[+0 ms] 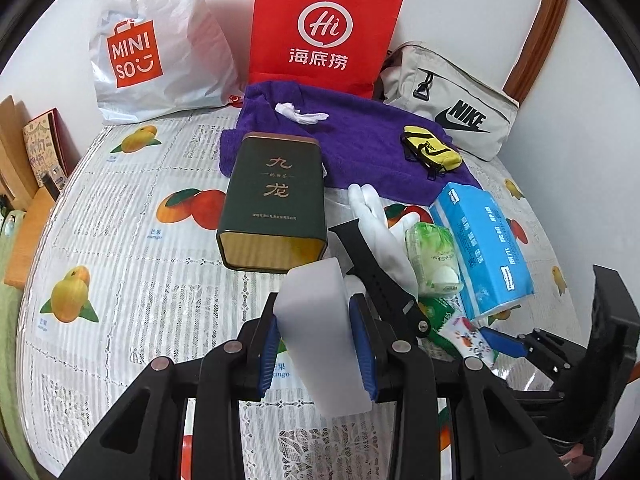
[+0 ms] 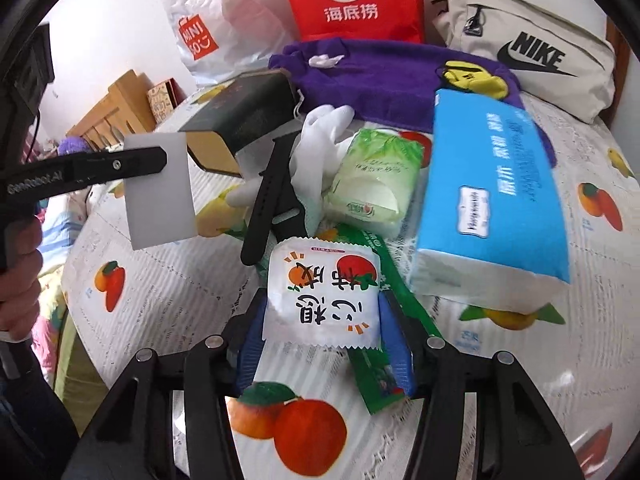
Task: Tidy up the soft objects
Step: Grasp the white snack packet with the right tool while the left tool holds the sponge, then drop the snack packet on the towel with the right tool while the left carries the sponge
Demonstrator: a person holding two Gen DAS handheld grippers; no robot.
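My left gripper [image 1: 320,344] is shut on a white sponge block [image 1: 324,332] and holds it above the table; the block also shows in the right wrist view [image 2: 160,188]. My right gripper [image 2: 324,340] is shut on a white snack packet [image 2: 324,296] with red and orange fruit print, over a green packet [image 2: 376,364]. A white glove [image 1: 380,220], a green wet-wipe pack [image 1: 434,258], a blue tissue pack [image 1: 484,240], a purple towel [image 1: 360,140] and a yellow pouch [image 1: 430,152] lie ahead.
A dark green tea tin [image 1: 276,204] lies on the fruit-print tablecloth [image 1: 120,240]. A black watch strap [image 1: 376,272] lies across the glove. A Miniso bag [image 1: 156,40], a red paper bag [image 1: 324,28] and a Nike bag [image 1: 452,100] stand at the back wall.
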